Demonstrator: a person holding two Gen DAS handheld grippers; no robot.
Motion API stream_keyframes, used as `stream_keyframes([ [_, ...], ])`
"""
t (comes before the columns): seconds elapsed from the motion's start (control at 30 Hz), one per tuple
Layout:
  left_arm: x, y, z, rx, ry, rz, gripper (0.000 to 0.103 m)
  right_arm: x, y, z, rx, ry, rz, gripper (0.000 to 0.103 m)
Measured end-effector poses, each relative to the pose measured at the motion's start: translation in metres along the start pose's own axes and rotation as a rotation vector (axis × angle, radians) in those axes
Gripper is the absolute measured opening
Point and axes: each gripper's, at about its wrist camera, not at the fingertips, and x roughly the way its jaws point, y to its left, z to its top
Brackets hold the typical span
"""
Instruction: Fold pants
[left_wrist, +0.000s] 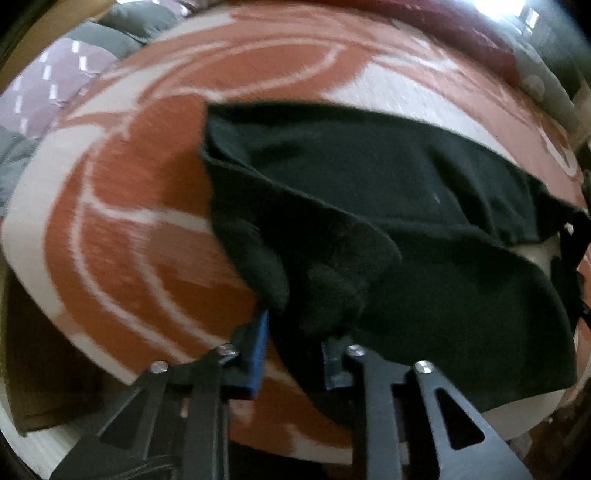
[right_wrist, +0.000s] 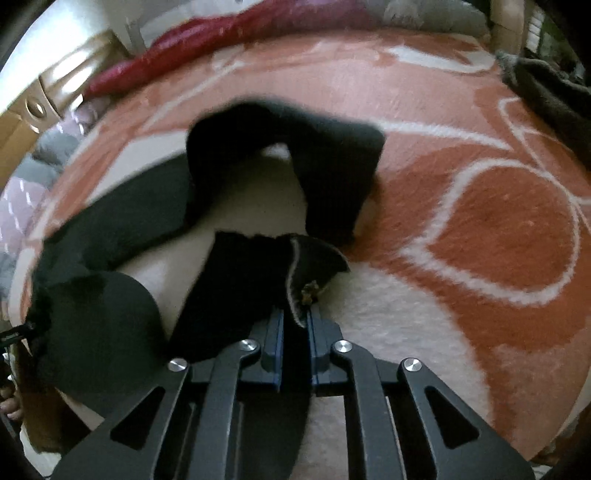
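Observation:
Black pants (left_wrist: 388, 177) lie crumpled across an orange and white patterned blanket (left_wrist: 147, 221). My left gripper (left_wrist: 295, 332) pinches a thick bunch of the black fabric between its blue pads at one end of the garment. In the right wrist view the pants (right_wrist: 332, 158) arch in a loop over the blanket (right_wrist: 480, 221), with one leg trailing off to the left. My right gripper (right_wrist: 295, 325) is shut on a flap of the pants with a light seam and a small brassy zipper part just beyond its tips.
A red cloth (right_wrist: 184, 55) lies along the blanket's far edge. Grey and lilac bedding (left_wrist: 55, 85) sits at the left. Wooden furniture (right_wrist: 33, 107) stands beyond it. A dark garment (right_wrist: 546, 96) rests at the far right. Brown floor (left_wrist: 44, 369) shows past the blanket's near edge.

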Motion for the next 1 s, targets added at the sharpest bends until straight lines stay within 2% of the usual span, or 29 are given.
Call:
stream_keyframes([
  [0.07,-0.008,0.014,0.002,-0.023,-0.015,0.025,0.015,-0.02,-0.014,0.0,0.04,-0.049,0.002,0.007],
  [0.13,-0.014,0.029,-0.001,-0.047,-0.015,0.012,0.015,-0.049,-0.038,-0.002,0.108,-0.124,-0.003,0.007],
  [0.2,-0.011,0.041,-0.009,-0.055,-0.003,0.033,0.015,-0.068,-0.059,-0.013,0.172,-0.164,-0.009,0.007],
  [0.27,0.003,0.052,-0.015,-0.077,0.039,0.054,0.016,-0.075,-0.085,-0.028,0.239,-0.171,-0.056,0.007],
  [0.3,0.016,0.062,-0.021,-0.106,0.083,0.044,0.019,-0.074,-0.097,-0.033,0.274,-0.158,-0.067,0.007],
  [0.37,0.028,0.074,-0.026,-0.143,0.111,0.027,0.022,-0.066,-0.131,-0.055,0.382,-0.111,-0.074,0.007],
  [0.43,0.027,0.08,-0.029,-0.138,0.092,0.038,0.027,-0.059,-0.15,-0.073,0.461,-0.075,-0.037,0.007],
  [0.5,0.021,0.086,-0.03,-0.106,0.071,0.072,0.042,-0.06,-0.156,-0.084,0.51,-0.071,-0.033,0.016],
  [0.57,0.017,0.095,-0.031,-0.1,0.065,0.061,0.05,-0.068,-0.165,-0.091,0.561,-0.091,-0.048,0.021],
  [0.67,0.005,0.11,-0.035,-0.118,0.053,-0.008,0.049,-0.09,-0.188,-0.101,0.645,-0.12,-0.102,0.021],
  [0.77,-0.016,0.107,-0.034,-0.08,-0.036,-0.021,0.052,-0.1,-0.188,-0.092,0.608,-0.129,-0.071,0.022],
  [0.83,-0.022,0.101,-0.023,-0.067,-0.077,-0.038,0.067,-0.1,-0.179,-0.08,0.56,-0.13,-0.041,0.035],
  [0.87,-0.021,0.095,-0.02,-0.064,-0.079,-0.04,0.079,-0.097,-0.173,-0.069,0.525,-0.125,-0.015,0.061],
  [0.9,-0.017,0.089,-0.013,-0.052,-0.08,-0.045,0.08,-0.09,-0.167,-0.058,0.49,-0.111,0.003,0.081],
  [1.0,0.002,0.077,0.001,-0.025,-0.046,-0.027,0.08,-0.07,-0.15,-0.027,0.382,-0.103,-0.022,0.082],
])
